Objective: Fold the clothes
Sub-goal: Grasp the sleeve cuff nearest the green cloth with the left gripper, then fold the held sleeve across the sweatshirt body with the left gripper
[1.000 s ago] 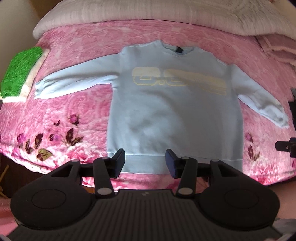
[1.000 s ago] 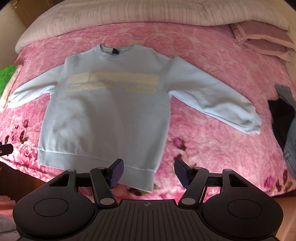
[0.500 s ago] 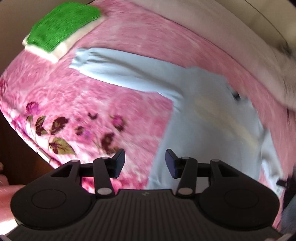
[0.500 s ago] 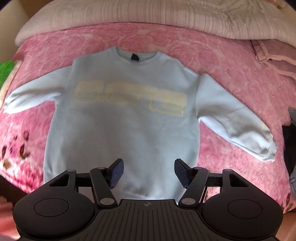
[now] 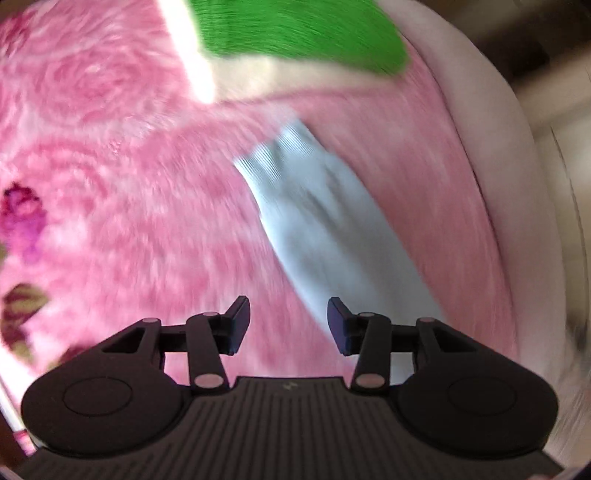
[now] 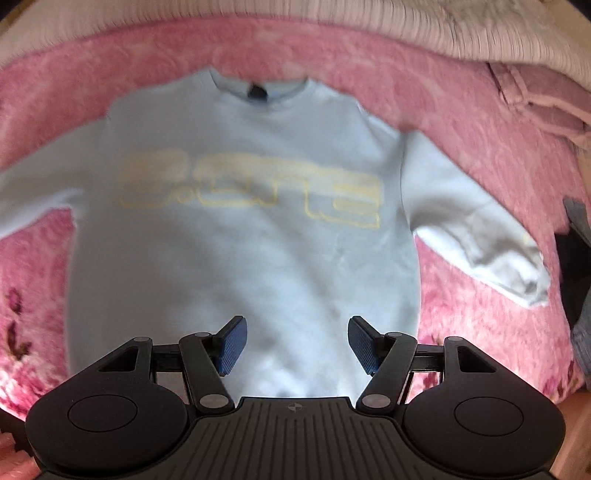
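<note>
- Pink plush bed blanket with a rose pattern (image 6: 480, 122) covers the whole bed and carries everything in both views; dark purple flowers with olive leaves (image 5: 22, 218) are printed near its front edge.
- A pale ribbed quilt (image 6: 406, 22) lies bunched along the far side of the bed, and a folded dusty-pink cloth (image 6: 535, 107) sits at the far right corner.
- A bright green fuzzy cloth on a cream pad (image 5: 303, 33) lies just beyond the end of the garment's sleeve in the left wrist view.
- Dark and denim-blue clothing (image 6: 576, 280) shows at the right edge, apart from the garment's other cuff.
- The light blue long-sleeved sweatshirt (image 6: 240, 258) lies flat and face up in the middle of the bed, collar away from the camera, both sleeves spread outward.
- Pale yellow block lettering (image 6: 251, 188) runs across its chest, too blurred to read; a small dark tag (image 6: 257, 92) sits inside the collar.
- The ribbed sleeve cuff (image 5: 280, 155) lies on the blanket, heavily motion-blurred, with the sleeve running down toward the right finger of the left tool.
- The left tool (image 5: 287, 323) is spread wide and holds nothing, above bare blanket beside the sleeve.
- The right tool (image 6: 296, 343) is likewise spread wide and empty, over the sweatshirt's lower body near the hem.
</note>
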`<state>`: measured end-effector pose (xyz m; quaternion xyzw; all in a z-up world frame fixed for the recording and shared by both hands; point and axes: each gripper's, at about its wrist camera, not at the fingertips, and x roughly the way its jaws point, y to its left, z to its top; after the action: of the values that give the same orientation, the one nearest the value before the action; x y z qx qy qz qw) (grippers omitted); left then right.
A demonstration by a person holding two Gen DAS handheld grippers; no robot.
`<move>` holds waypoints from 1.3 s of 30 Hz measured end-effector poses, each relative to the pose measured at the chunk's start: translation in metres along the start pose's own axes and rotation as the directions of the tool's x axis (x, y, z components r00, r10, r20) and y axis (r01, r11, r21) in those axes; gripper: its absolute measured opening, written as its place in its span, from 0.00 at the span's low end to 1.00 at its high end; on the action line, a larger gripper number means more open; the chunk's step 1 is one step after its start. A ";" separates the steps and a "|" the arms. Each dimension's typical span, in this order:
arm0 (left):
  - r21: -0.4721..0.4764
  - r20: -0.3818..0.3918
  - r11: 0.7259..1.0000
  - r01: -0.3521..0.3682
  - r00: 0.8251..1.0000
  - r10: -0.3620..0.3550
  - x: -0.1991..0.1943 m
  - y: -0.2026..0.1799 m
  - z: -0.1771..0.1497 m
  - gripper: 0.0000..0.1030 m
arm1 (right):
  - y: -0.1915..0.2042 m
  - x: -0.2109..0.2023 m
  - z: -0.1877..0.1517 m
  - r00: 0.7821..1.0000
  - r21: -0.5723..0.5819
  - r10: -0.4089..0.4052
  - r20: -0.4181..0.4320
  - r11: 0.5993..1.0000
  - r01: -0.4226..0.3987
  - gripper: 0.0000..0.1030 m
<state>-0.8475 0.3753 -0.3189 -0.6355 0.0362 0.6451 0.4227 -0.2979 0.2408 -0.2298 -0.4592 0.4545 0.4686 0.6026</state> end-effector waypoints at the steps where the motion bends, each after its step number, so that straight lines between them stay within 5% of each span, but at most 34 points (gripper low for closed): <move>1: -0.050 0.019 0.999 0.014 1.000 -0.013 0.008 0.006 0.007 0.39 | 0.001 0.006 0.000 1.000 0.002 -0.009 -0.015 1.000 0.009 0.62; 6: -0.221 0.083 0.973 0.065 0.995 -0.048 0.041 0.029 0.024 0.35 | 0.009 0.037 0.000 0.998 -0.010 -0.030 -0.063 1.000 0.030 0.62; 11: -0.228 0.170 0.965 0.129 0.981 -0.092 0.051 0.034 0.026 0.35 | 0.017 0.060 0.002 0.997 -0.030 -0.033 -0.072 0.999 0.031 0.62; 15: -0.155 0.193 0.980 0.124 0.977 -0.093 0.061 0.024 0.029 0.19 | 0.019 0.080 0.001 0.996 -0.041 -0.027 -0.080 0.999 0.024 0.62; 20: -0.075 0.219 0.994 0.080 0.974 -0.061 0.056 0.015 0.020 0.11 | 0.007 0.099 -0.001 0.996 -0.032 -0.011 -0.091 0.999 0.008 0.62; 23: 0.117 0.252 0.991 0.063 0.963 -0.091 0.043 -0.020 0.011 0.10 | -0.017 0.100 -0.001 0.997 -0.013 -0.012 -0.081 1.000 0.011 0.62; 25: 0.301 0.230 0.946 0.122 0.953 -0.196 0.027 -0.062 -0.009 0.09 | -0.033 0.101 -0.001 0.997 -0.001 -0.012 -0.074 1.000 0.012 0.62; 29: 0.550 0.085 0.775 0.310 0.903 -0.421 -0.003 -0.150 -0.084 0.09 | -0.065 0.103 -0.002 0.998 0.024 -0.014 -0.061 1.000 0.016 0.62; 32: 0.622 -0.098 0.617 0.482 0.830 -0.550 -0.016 -0.209 -0.163 0.10 | -0.090 0.104 -0.001 0.999 0.046 -0.018 -0.049 0.999 0.020 0.62; 34: 0.586 -0.263 0.550 0.595 0.782 -0.565 -0.005 -0.235 -0.227 0.16 | -0.112 0.104 0.002 0.999 0.070 -0.028 -0.035 0.997 0.030 0.62; 36: 0.510 -0.411 0.559 0.654 0.756 -0.509 0.020 -0.247 -0.288 0.22 | -0.133 0.103 0.006 0.999 0.094 -0.038 -0.021 0.995 0.040 0.62; 39: 0.467 -0.523 0.612 0.637 0.758 -0.390 0.044 -0.240 -0.344 0.22 | -0.163 0.102 0.011 0.999 0.142 -0.045 0.000 0.989 0.044 0.62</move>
<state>-0.4269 0.3498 -0.3040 -0.5508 0.1375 0.3113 0.7621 -0.1213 0.2435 -0.3073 -0.4245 0.4752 0.4223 0.6447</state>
